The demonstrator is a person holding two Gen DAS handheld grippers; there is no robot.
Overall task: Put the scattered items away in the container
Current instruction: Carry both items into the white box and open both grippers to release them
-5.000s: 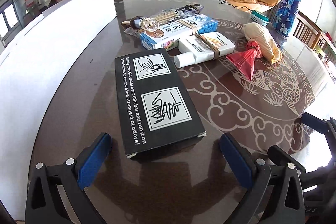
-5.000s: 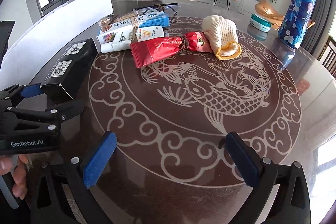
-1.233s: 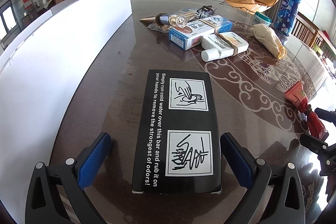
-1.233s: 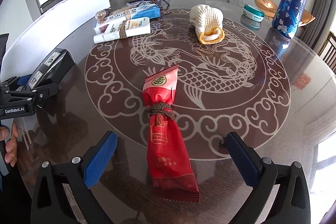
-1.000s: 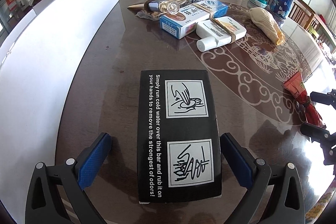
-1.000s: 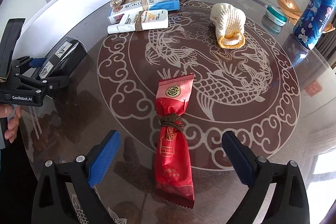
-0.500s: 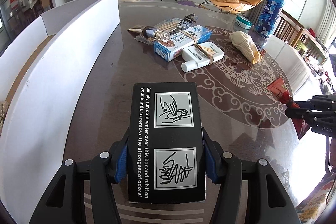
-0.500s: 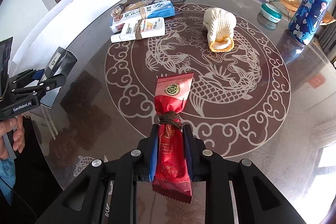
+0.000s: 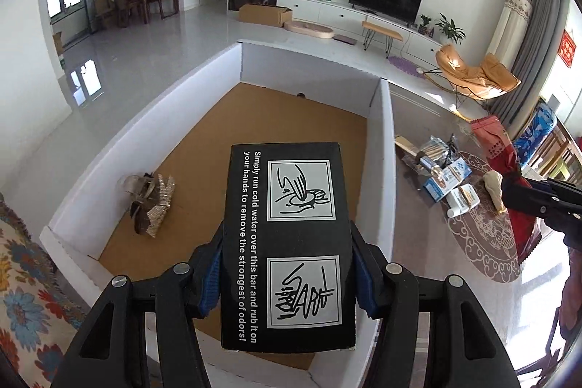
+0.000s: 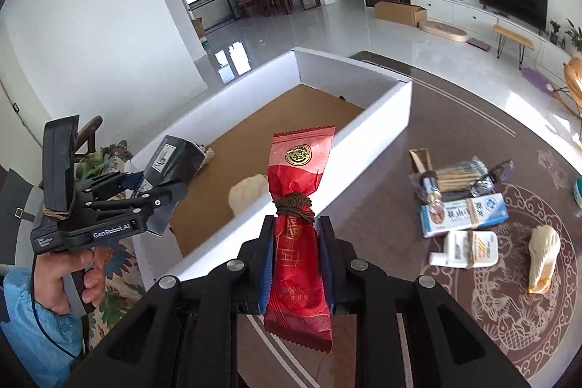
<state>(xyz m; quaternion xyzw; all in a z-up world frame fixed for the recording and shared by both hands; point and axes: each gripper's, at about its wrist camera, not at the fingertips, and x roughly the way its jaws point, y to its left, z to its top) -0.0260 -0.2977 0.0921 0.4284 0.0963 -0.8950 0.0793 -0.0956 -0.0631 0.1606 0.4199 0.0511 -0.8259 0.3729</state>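
Observation:
My left gripper [image 9: 287, 275] is shut on the black printed box [image 9: 291, 224] and holds it in the air over the white container [image 9: 380, 148] with the brown floor. My right gripper [image 10: 297, 260] is shut on the red packet [image 10: 300, 202] tied with brown string, held upright above the table just outside the container's near wall [image 10: 363, 140]. In the right wrist view the left gripper [image 10: 145, 191] with the black box [image 10: 174, 159] hangs over the container's left end. The red packet [image 9: 498, 151] also shows at the right of the left wrist view.
Inside the container lie a silver-brown bow [image 9: 149, 206] and a cream bundle [image 10: 247, 191]. On the dark patterned table remain a blue-white box [image 10: 462, 215], a white bottle [image 10: 462, 248], a cream glove [image 10: 542, 250] and a tied bundle [image 10: 458, 173]. A person's hand [image 10: 65, 279] holds the left gripper.
Both grippers closed on their items, the left on the black box and the right on the red packet. Both then rose off the table and swung left towards the container.

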